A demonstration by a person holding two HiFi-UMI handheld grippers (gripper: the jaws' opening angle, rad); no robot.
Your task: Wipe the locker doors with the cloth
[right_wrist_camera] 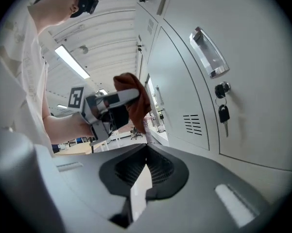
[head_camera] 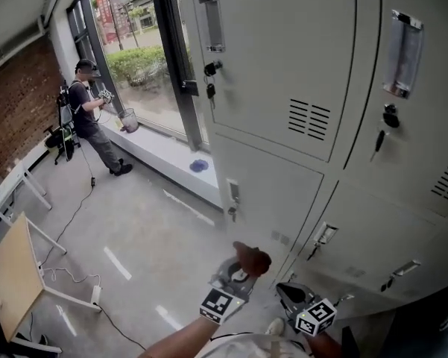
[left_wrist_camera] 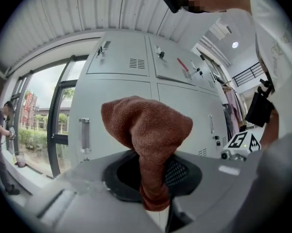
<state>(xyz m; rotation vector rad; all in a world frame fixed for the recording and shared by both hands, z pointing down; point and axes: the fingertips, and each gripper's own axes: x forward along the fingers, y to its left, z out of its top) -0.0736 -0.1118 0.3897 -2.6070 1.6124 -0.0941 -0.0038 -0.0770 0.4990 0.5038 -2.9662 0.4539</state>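
A bunched reddish-brown cloth (left_wrist_camera: 146,127) sticks up from my left gripper (left_wrist_camera: 153,181), which is shut on its lower end. In the head view that gripper (head_camera: 242,271) is low in the middle and holds the cloth (head_camera: 252,259) a short way in front of a lower grey locker door (head_camera: 272,192). My right gripper (head_camera: 297,295) hangs just to its right, jaws shut with nothing between them (right_wrist_camera: 146,152). The right gripper view shows the cloth (right_wrist_camera: 136,98) beside a locker door (right_wrist_camera: 184,96) with a key (right_wrist_camera: 224,114) hanging from its lock.
The grey lockers (head_camera: 343,80) fill the right side, with handles and keys standing out. A person (head_camera: 86,114) stands by the window at far left, near a bucket (head_camera: 128,119). A blue rag (head_camera: 199,165) lies on the sill. A wooden table (head_camera: 15,274) and a floor cable (head_camera: 74,215) are at left.
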